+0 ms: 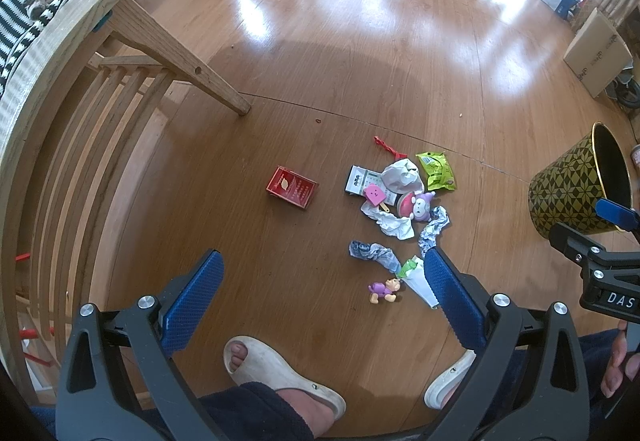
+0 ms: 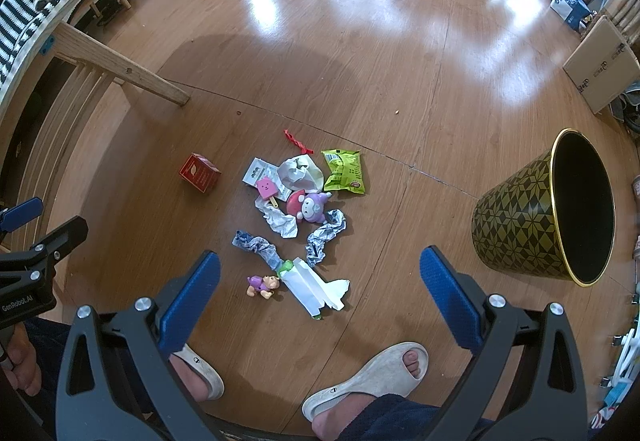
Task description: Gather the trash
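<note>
Nothing looks collected: wrappers (image 2: 343, 171) and crumpled paper (image 2: 280, 221) litter the floor ahead of both spread, empty grippers (image 2: 320, 277), the bin (image 2: 516, 217) to their right.

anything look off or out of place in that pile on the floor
Yes. Three toys lie among the trash: a pink popsicle toy, a purple-hooded figure and a small purple monkey toy, mixed with crumpled paper and a green snack packet. The patterned bin leans tilted rather than upright.
</note>
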`<state>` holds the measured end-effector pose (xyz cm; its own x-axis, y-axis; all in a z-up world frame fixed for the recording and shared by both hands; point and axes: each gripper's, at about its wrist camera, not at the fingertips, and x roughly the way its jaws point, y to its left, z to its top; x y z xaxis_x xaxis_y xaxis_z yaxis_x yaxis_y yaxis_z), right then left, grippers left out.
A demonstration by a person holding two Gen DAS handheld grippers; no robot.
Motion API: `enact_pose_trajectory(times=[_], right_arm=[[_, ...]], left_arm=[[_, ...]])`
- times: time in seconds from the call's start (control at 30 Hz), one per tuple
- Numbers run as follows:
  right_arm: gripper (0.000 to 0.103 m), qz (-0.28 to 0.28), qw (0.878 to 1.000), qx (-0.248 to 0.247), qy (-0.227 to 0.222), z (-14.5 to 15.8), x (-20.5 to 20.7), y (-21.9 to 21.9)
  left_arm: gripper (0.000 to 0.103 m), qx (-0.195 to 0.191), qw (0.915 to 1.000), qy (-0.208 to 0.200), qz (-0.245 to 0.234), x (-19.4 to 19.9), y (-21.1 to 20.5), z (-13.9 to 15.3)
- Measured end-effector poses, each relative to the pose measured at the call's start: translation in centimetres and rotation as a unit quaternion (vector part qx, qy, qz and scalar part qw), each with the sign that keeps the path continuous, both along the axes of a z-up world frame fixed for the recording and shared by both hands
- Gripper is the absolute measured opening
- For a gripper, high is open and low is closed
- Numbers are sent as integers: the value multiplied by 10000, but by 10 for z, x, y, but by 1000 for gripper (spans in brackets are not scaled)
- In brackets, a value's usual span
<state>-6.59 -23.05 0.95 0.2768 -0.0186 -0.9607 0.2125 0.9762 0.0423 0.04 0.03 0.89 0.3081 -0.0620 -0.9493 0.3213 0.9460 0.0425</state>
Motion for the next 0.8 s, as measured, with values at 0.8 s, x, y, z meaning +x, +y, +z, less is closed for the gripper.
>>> enact_pose_trajectory(times=[0.8], right_arm=[[96, -5, 10000, -3, 11, 0, -1, 0]], left_arm=[[97, 24, 10000, 24, 8, 1, 1, -1]])
